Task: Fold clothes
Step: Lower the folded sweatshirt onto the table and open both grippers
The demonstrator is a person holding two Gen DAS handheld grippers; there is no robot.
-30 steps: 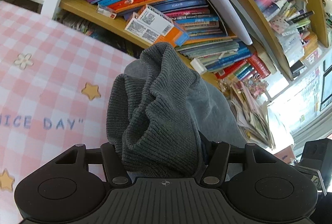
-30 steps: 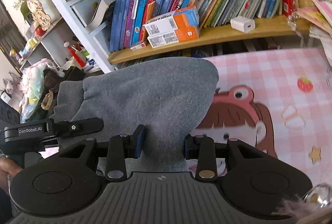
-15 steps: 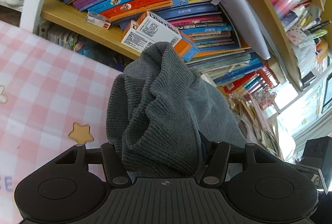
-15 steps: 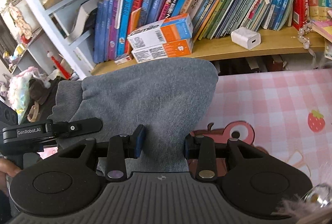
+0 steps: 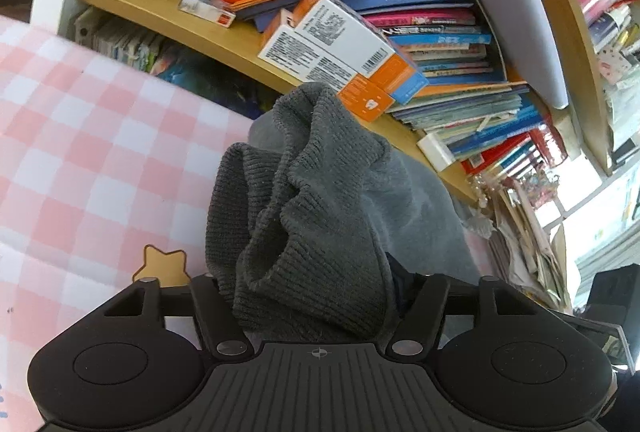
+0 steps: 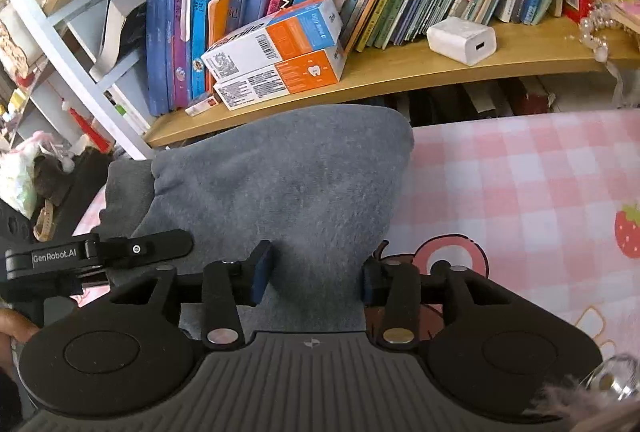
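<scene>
Both were clamped on the grey garment (image 6: pixel 288 187): the left hand-held gripper (image 5: pixel 316 296) pinched its bunched ribbed hem (knit folds spilling over the jaws), the right hand-held gripper (image 6: pixel 316 272) gripped smoother fleece. The cloth hung above the pink checked desk (image 6: pixel 520 171), before the bookshelf (image 6: pixel 420 71).

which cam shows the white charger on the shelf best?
Right wrist view: the white charger sits in full on the wooden shelf, port facing the camera. Left wrist view shows it only small, at the shelf edge beside the gray garment.
</scene>
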